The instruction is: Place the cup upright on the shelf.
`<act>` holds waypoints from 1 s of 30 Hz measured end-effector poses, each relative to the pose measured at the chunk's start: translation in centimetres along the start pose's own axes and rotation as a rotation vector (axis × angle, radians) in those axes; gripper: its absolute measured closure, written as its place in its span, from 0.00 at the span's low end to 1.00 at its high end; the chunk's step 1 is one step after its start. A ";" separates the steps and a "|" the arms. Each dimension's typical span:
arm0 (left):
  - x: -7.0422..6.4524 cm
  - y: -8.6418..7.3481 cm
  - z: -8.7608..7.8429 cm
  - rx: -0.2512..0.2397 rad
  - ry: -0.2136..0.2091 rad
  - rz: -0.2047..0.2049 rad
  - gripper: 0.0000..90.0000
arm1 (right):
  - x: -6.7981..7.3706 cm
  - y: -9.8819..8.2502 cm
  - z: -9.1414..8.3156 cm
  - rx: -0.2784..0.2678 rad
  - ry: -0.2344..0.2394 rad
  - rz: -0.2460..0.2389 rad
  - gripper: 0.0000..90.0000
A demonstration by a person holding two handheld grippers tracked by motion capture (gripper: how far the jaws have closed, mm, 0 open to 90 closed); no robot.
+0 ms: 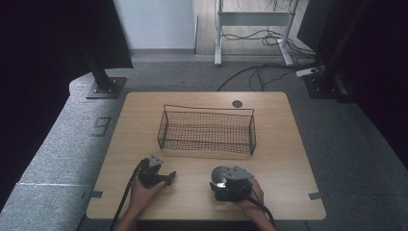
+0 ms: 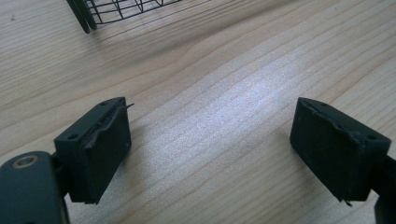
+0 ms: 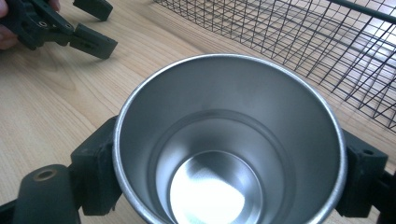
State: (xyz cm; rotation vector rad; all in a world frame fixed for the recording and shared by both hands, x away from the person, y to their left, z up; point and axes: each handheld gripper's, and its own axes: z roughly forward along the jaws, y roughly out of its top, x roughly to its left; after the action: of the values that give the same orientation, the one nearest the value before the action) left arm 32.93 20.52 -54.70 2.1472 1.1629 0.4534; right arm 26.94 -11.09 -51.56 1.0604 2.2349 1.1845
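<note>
Room: grey carpet floor (image 1: 337,139) all round, dark curtains (image 1: 43,57) hanging at both sides, a pale wall panel (image 1: 156,24) at the back, and beyond it a white desk frame (image 1: 250,19) with loose black cables (image 1: 260,72) trailing over the floor and a white power strip (image 1: 308,72) near the right curtain. Two black stand bases (image 1: 106,86) sit on the carpet past the table's far corners. Wooden table (image 1: 288,144), light grain, rounded corners, a small dark round grommet (image 1: 237,103) near its far edge. Landmark is the black wire basket (image 1: 207,130), long and rectangular, sitting in the far middle of the table, nothing visible inside it. Nearer the person than the basket and to its left, the left gripper (image 1: 168,177) rests on the table in the left hand (image 1: 142,190); in the left gripper view its jaws stand wide apart with bare wood between them, released, and a corner of the basket shows ahead. Nearer than the basket and toward its right end, the right gripper (image 1: 222,182) is held by the right hand (image 1: 252,195); its jaws are clamped on either side of a metal cup (image 3: 229,154), grasping it. The cup is steel, shiny inside, mouth facing the camera in the right gripper view, close to the basket mesh but not touching it.
</note>
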 end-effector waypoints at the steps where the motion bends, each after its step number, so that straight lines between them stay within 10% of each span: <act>1: 0.0 0.0 0.0 0.000 0.000 0.000 0.14 | 0.0 0.0 -0.1 -0.002 0.000 -0.002 0.17; 30: 0.0 0.0 0.0 0.000 0.000 0.001 0.14 | -1.7 3.5 -3.1 -0.107 0.054 0.007 0.17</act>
State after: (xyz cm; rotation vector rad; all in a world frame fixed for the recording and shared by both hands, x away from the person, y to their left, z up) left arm 32.92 20.51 -54.69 2.1481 1.1616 0.4542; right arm 27.52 -12.77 -46.93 1.0071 2.1821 1.3343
